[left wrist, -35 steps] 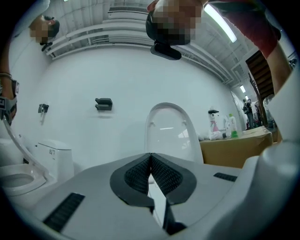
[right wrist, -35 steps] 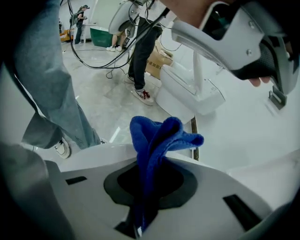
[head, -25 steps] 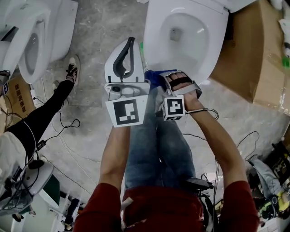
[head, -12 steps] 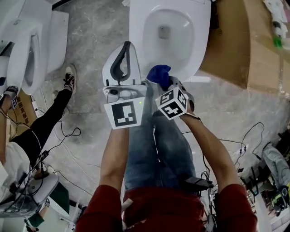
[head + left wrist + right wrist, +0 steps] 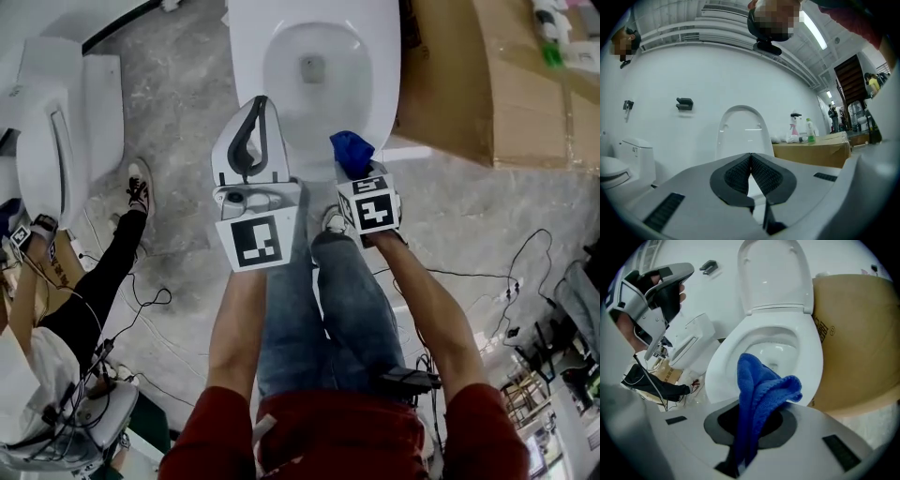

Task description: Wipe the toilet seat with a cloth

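Note:
A white toilet with its lid (image 5: 771,273) raised stands ahead; its seat rim (image 5: 251,56) (image 5: 812,357) is bare. My right gripper (image 5: 356,172) (image 5: 752,430) is shut on a folded blue cloth (image 5: 352,150) (image 5: 757,390) and tilts down just over the front right edge of the seat; whether the cloth touches the rim I cannot tell. My left gripper (image 5: 261,101) (image 5: 750,155) is shut with nothing in it. It points level at the toilet's front left, toward the lid (image 5: 743,126).
A large cardboard box (image 5: 487,84) (image 5: 862,333) stands right of the toilet, with spray bottles (image 5: 797,127) on it. A second toilet (image 5: 56,141) stands to the left. Another person's leg and shoe (image 5: 139,183) and cables (image 5: 487,281) lie on the floor.
Both grippers have moved toward the toilet. The right gripper has rolled, its marker cube showing another face, and the blue cloth now sits at the seat's front right edge.

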Tool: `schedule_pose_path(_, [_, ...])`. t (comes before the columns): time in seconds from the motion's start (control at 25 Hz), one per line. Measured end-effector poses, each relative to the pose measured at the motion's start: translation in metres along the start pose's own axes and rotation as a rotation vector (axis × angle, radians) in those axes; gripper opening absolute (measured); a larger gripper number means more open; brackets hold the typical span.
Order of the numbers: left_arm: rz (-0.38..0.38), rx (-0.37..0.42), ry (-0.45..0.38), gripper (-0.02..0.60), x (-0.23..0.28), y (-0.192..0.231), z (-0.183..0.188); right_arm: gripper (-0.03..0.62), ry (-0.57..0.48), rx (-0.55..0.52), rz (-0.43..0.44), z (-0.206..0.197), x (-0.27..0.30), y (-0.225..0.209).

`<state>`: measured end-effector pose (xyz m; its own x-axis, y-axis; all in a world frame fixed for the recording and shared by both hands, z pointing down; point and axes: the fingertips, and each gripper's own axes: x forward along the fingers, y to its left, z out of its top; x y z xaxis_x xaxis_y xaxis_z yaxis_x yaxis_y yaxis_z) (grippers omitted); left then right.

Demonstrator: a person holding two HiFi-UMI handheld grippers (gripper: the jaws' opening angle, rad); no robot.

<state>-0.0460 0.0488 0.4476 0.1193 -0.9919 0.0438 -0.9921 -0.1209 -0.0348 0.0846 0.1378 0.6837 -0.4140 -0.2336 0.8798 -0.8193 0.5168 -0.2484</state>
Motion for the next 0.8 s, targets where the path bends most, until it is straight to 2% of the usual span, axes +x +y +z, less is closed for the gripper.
schedule_pose_path(0.32, [-0.059, -0.022, 0.013, 0.017, 0.030, -0.014, -0.006, 0.060, -0.017, 0.085, -0.074, 0.007, -0.011, -0.049])
schedule_pose_path(0.56, [-0.106, -0.033, 0.032, 0.017, 0.054, -0.029, -0.015, 0.060, -0.044, 0.163, -0.121, 0.027, -0.008, -0.088])
schedule_pose_path(0.72, [-0.131, -0.042, 0.037, 0.017, 0.071, -0.030, -0.017, 0.060, -0.057, 0.178, -0.146, 0.052, -0.003, -0.111])
schedule_pose_path(0.8, [-0.144, -0.045, 0.038, 0.017, 0.080, -0.030, -0.019, 0.060, -0.061, 0.153, -0.176, 0.066, 0.000, -0.123])
